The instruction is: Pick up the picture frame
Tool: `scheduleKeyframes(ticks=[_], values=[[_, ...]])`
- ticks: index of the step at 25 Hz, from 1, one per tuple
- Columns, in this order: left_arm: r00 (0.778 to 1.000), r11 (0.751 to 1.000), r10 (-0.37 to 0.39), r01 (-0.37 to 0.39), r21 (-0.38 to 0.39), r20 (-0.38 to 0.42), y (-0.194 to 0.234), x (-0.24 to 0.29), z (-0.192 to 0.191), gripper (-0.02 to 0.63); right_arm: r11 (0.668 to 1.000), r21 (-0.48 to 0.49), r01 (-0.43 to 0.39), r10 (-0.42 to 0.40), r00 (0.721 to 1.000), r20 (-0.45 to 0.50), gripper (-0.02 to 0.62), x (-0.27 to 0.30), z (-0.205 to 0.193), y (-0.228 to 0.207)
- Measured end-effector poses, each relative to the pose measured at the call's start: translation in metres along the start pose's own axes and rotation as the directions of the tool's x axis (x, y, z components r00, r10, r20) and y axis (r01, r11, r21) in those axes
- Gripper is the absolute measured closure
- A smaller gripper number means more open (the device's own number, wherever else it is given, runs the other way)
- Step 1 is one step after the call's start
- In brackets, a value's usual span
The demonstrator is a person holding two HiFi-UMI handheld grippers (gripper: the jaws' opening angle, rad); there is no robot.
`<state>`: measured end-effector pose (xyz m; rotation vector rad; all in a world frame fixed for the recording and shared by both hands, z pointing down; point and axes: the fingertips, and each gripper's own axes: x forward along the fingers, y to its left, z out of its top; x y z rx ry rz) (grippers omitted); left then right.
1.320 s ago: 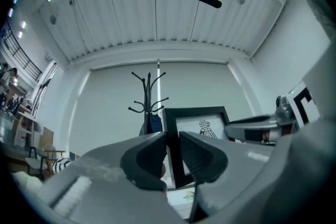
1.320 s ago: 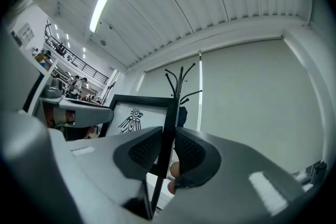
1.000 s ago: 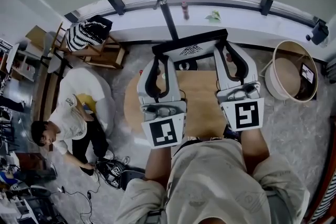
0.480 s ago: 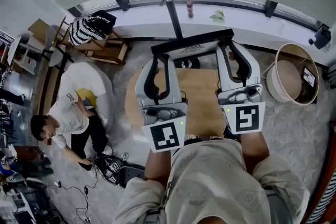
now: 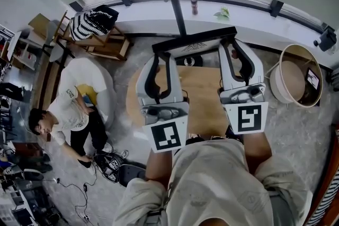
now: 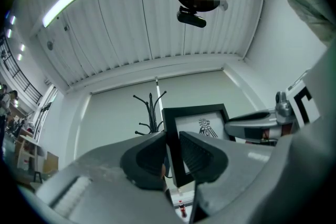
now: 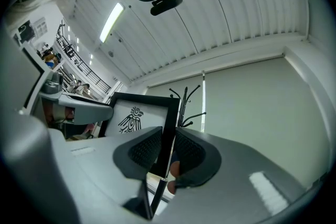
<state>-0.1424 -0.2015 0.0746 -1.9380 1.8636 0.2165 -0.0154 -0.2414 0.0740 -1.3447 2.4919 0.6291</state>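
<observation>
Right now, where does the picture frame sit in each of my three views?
Head view: picture frame at upper centre, seen from above.
Left gripper view: centre, a little right and low, bird print showing.
Right gripper view: left of centre, low.
Shared landmark: black coat stand, beyond the frame in the head view, left of it in the left gripper view, right of it in the right gripper view.
</observation>
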Motion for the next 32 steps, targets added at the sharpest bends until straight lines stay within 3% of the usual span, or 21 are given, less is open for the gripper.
scheduleKeyframes(ticks=[32], values=[[1.000, 1.000, -0.013, 0.012, -0.023, -0.025, -0.006, 0.006, -0.017, 0.517, 1.000, 0.009, 0.002, -0.002, 1.000, -0.027, 0.515, -0.001, -0.018, -0.004]])
